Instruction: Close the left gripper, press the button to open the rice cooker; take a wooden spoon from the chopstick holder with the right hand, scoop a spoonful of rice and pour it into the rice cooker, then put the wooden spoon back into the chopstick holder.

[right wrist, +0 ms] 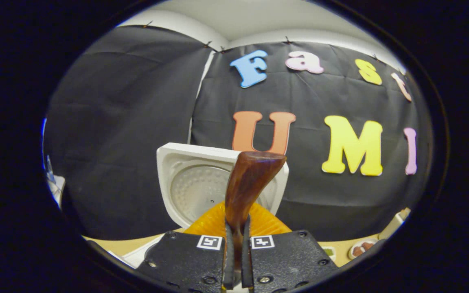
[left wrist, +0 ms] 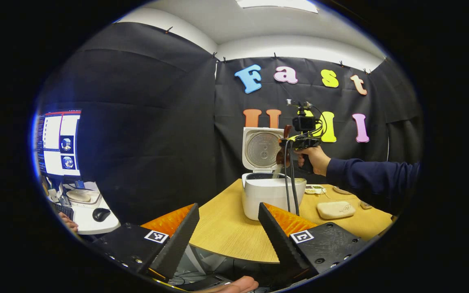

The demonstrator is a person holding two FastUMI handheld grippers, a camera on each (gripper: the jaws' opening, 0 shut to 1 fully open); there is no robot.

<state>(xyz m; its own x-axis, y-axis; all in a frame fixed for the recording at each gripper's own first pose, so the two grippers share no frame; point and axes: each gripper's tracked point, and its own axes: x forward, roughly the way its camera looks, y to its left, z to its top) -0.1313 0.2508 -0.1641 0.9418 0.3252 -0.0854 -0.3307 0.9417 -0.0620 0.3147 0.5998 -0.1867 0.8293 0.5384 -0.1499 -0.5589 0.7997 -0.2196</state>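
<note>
Black cloth backed a wooden table (left wrist: 226, 232) where the rice cooker (left wrist: 271, 195) stood, its lid (left wrist: 262, 148) raised. Above its pot, the right gripper (right wrist: 236, 240) was clamped tight on the wooden spoon (right wrist: 248, 183), handle pinched between both fingers. Nearer me, the left gripper (left wrist: 228, 228) hung wide apart, holding nothing.

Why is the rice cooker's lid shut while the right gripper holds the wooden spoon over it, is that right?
Not quite: the rice cooker has its lid standing open, as the left gripper view shows. The right gripper does hold the wooden spoon over it.
</note>
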